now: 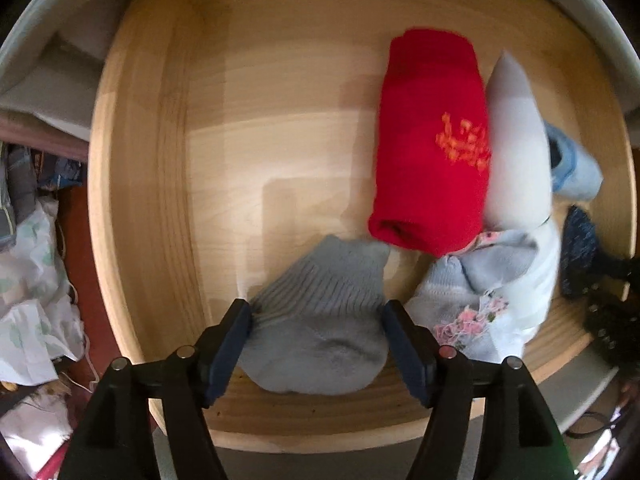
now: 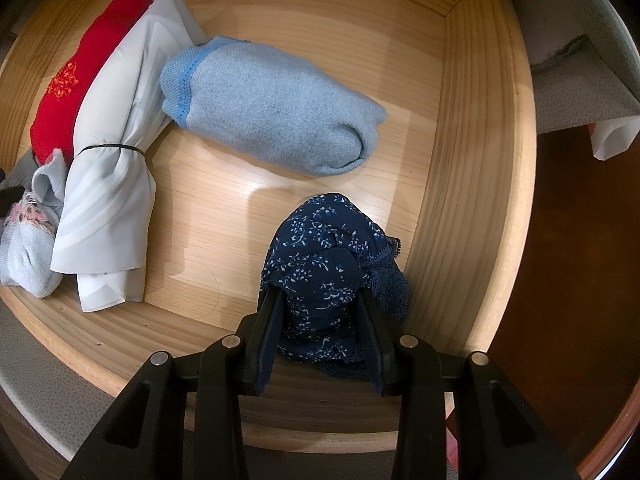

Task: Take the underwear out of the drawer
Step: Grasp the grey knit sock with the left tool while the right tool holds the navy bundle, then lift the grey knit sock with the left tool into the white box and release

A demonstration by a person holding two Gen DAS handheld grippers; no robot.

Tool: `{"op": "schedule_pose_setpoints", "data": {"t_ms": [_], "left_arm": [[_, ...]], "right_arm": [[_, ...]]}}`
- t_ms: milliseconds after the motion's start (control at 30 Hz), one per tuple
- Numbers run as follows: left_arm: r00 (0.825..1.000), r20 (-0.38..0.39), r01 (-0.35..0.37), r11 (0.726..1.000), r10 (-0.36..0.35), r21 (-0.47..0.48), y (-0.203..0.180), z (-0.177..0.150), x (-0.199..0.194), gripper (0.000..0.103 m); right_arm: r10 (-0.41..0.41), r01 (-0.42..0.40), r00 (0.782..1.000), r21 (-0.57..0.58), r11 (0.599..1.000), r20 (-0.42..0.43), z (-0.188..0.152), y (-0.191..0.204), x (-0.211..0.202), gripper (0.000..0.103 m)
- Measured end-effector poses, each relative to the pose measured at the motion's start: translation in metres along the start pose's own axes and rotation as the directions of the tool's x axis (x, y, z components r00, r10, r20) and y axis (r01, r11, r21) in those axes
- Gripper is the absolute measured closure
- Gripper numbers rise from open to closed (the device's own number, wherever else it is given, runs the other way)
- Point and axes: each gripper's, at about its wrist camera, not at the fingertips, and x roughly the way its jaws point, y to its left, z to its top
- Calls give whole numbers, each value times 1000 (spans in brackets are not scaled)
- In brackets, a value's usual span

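While both tools point down into the wooden drawer (image 2: 460,184), the right tool (image 2: 320,308) is clamped on the navy floral underwear (image 2: 324,256), lower centre of the right wrist view, close to the drawer's right wall; the bundle's long axis runs from the frame's bottom toward its top, lace edge trailing right; bare drawer floor lies left of it. In the left wrist view the left tool (image 1: 318,316) stands with jaws apart either side of a grey ribbed bundle (image 1: 320,320), lower centre; whether the pads touch it is unclear; long axis bottom-to-top, slightly tilted right. Red roll (image 1: 430,140) upper right, axis near vertical; pale tied roll (image 2: 116,152) just beside it; light blue roll (image 2: 272,112) lies diagonally; floral-trimmed bundle (image 1: 476,292) lower right. Upper left floor open.
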Motion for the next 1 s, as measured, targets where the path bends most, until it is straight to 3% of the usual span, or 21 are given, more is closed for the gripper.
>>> {"op": "schedule_pose_setpoints", "data": {"t_ms": [567, 733, 867, 1000], "left_arm": [[996, -45, -75, 997, 74, -34, -2, 16, 16, 29], [998, -31, -55, 997, 53, -56, 3, 15, 16, 41], [999, -7, -54, 997, 54, -55, 8, 9, 10, 57], [999, 20, -38, 997, 39, -66, 10, 4, 0, 63]], "right_arm": [[7, -7, 1000, -1, 1000, 5, 5, 2, 0, 68], [7, -7, 1000, -1, 1000, 6, 4, 2, 1, 68], [5, -5, 1000, -1, 1000, 5, 6, 3, 0, 68], [5, -5, 1000, -1, 1000, 6, 5, 2, 1, 68]]}}
